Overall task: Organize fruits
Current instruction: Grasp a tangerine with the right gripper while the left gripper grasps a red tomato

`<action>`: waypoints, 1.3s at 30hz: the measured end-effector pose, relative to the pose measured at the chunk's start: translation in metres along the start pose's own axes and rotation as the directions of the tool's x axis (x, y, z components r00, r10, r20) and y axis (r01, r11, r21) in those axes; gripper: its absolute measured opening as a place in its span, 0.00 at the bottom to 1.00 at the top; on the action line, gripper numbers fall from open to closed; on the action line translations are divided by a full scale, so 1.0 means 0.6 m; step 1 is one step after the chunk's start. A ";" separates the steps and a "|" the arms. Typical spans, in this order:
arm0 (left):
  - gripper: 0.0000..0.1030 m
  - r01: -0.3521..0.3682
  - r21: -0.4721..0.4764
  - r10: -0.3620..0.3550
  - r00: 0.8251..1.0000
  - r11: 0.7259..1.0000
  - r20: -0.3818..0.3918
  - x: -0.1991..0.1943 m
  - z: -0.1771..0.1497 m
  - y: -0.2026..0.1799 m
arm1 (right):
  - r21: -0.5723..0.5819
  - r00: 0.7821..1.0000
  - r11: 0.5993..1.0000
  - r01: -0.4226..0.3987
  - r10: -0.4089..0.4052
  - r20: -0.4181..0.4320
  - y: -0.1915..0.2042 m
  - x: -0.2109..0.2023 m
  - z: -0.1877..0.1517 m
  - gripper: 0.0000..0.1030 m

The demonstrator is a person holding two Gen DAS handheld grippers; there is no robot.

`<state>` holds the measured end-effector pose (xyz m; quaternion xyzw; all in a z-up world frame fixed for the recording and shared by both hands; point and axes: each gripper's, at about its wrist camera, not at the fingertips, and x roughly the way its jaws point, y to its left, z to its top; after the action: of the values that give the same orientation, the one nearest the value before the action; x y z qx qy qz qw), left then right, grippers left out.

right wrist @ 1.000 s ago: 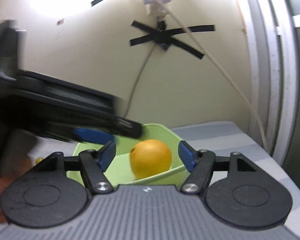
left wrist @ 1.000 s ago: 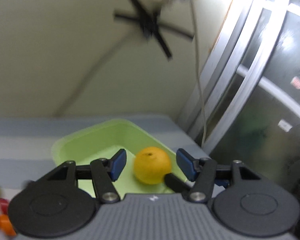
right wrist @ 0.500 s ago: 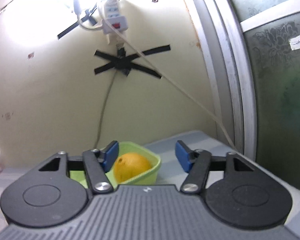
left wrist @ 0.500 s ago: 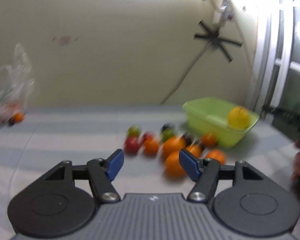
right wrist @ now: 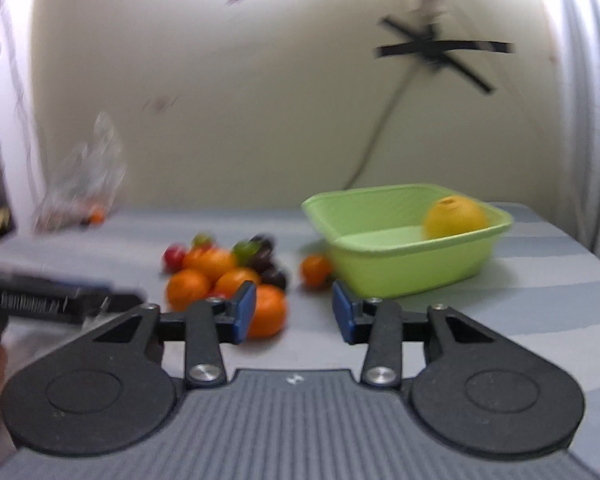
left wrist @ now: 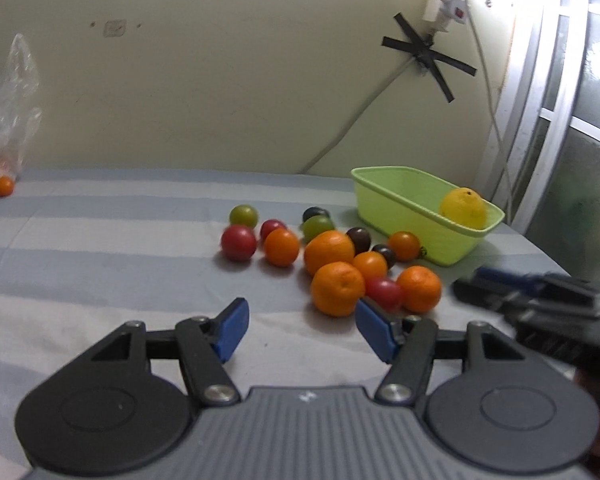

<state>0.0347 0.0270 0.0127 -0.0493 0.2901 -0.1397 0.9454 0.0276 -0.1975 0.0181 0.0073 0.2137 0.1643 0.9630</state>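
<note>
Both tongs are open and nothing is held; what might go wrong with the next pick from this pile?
1. The round fruits lie packed together: closing on the nearest large orange may nudge the small red tomato beside it into rolling off.
2. The left tongs and right tongs face the same pile and may collide.

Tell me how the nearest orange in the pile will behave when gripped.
The nearest orange is round on a flat striped cloth, so a nudge would likely roll it. It touches a red tomato, which may shift too. Its dimpled peel probably grips well. The left tool is open.
</note>
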 end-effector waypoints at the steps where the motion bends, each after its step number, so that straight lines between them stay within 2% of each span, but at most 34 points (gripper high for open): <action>1: 0.58 0.009 0.005 -0.009 1.000 1.000 0.002 -0.001 0.001 -0.001 | -0.019 1.000 1.000 0.000 -0.001 -0.024 0.007 0.008 0.002 0.38; 7: 0.58 0.036 -0.001 -0.036 0.999 0.999 -0.012 0.007 -0.002 0.002 | -0.044 0.998 0.999 0.026 -0.029 -0.063 0.013 0.030 0.010 0.38; 10: 0.58 0.049 -0.004 -0.049 0.998 0.999 -0.026 0.009 -0.004 0.000 | -0.043 0.996 0.999 -0.016 0.013 -0.087 0.012 0.041 0.012 0.40; 12: 0.58 0.059 0.007 -0.059 0.998 0.998 -0.023 0.006 -0.005 -0.006 | -0.036 0.991 0.998 -0.050 0.045 -0.129 0.013 0.054 0.013 0.45; 14: 0.58 0.068 0.026 -0.068 0.998 0.997 -0.018 0.001 -0.005 -0.013 | -0.039 0.985 0.997 -0.072 0.065 -0.157 0.014 0.060 0.008 0.45; 15: 0.58 0.071 0.038 -0.071 0.997 0.997 -0.018 0.000 -0.005 -0.017 | -0.037 0.987 0.997 -0.072 0.066 -0.147 0.013 0.056 0.009 0.38; 16: 0.58 0.074 0.047 -0.073 0.997 0.996 -0.024 0.001 -0.005 -0.021 | -0.031 0.987 0.996 -0.081 0.076 -0.140 0.012 0.052 0.008 0.38; 18: 0.49 0.092 0.049 -0.089 0.995 0.995 -0.045 0.004 -0.003 -0.026 | -0.026 0.991 0.998 -0.061 0.057 -0.118 0.011 0.042 0.004 0.37; 21: 0.48 0.146 0.049 -0.142 0.988 0.988 -0.066 0.008 0.000 -0.042 | -0.027 0.997 1.000 0.002 -0.004 -0.077 0.006 0.017 -0.002 0.38; 24: 0.48 0.186 0.086 -0.179 0.980 0.979 -0.086 0.020 0.000 -0.067 | 0.031 0.997 1.000 0.003 0.000 -0.074 -0.019 -0.003 -0.011 0.38; 27: 0.49 0.157 0.119 -0.144 0.983 0.980 -0.112 0.045 -0.001 -0.086 | 0.103 0.997 0.995 -0.008 0.015 -0.070 -0.042 -0.014 -0.018 0.38; 29: 0.48 0.129 0.097 -0.117 0.985 0.987 -0.128 0.064 0.001 -0.082 | 0.129 0.998 0.992 -0.015 0.023 -0.063 -0.050 -0.016 -0.018 0.38; 32: 0.48 0.130 0.066 -0.121 0.985 0.989 -0.124 0.075 0.011 -0.075 | 0.127 0.998 0.992 -0.022 0.029 -0.059 -0.047 -0.017 -0.018 0.38; 36: 0.47 0.092 0.096 -0.080 0.990 0.991 -0.120 0.095 0.017 -0.089 | 0.130 0.997 0.991 -0.032 0.040 -0.060 -0.048 -0.016 -0.018 0.38; 39: 0.29 0.043 0.114 -0.031 0.994 0.993 -0.104 0.102 0.017 -0.096 | 0.144 0.997 0.989 -0.035 0.044 -0.059 -0.053 -0.015 -0.018 0.38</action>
<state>0.0752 -0.0459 -0.0017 0.0078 0.3285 -0.1762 0.9279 0.0254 -0.2311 0.0091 0.0755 0.2547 0.1677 0.9494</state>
